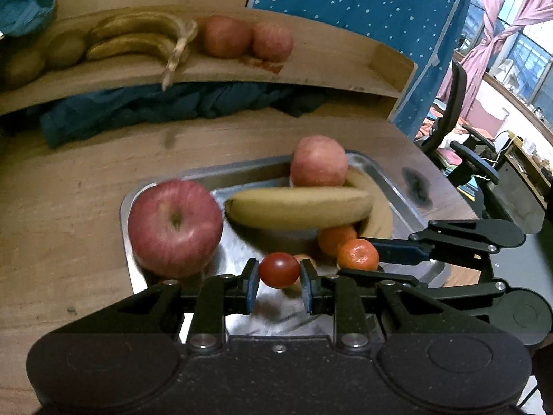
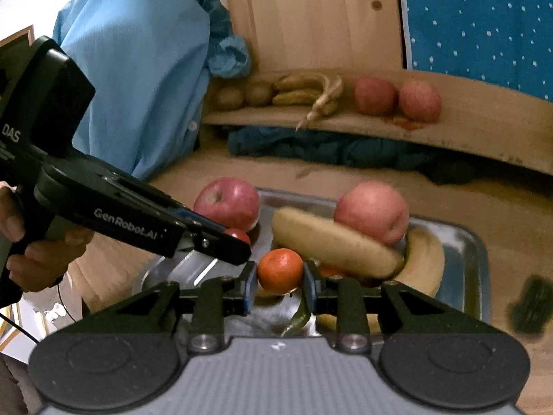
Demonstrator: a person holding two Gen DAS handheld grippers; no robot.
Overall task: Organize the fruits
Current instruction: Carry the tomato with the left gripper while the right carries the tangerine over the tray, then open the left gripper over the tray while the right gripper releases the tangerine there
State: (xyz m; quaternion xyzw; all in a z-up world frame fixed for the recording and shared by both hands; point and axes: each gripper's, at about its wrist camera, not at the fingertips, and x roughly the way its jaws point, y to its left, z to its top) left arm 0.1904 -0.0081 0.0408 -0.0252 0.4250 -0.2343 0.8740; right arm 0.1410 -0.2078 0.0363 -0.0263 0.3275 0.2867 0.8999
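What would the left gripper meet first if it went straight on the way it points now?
Probably the banana in the metal tray. The left gripper, shut on a cherry tomato, points over the tray floor toward it, though depth is unclear.

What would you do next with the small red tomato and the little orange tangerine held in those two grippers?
Probably carry both toward the wooden shelf. The left gripper is shut on the small red tomato, the right gripper on the orange tangerine, both above the metal tray, and the shelf already holds sorted fruit.
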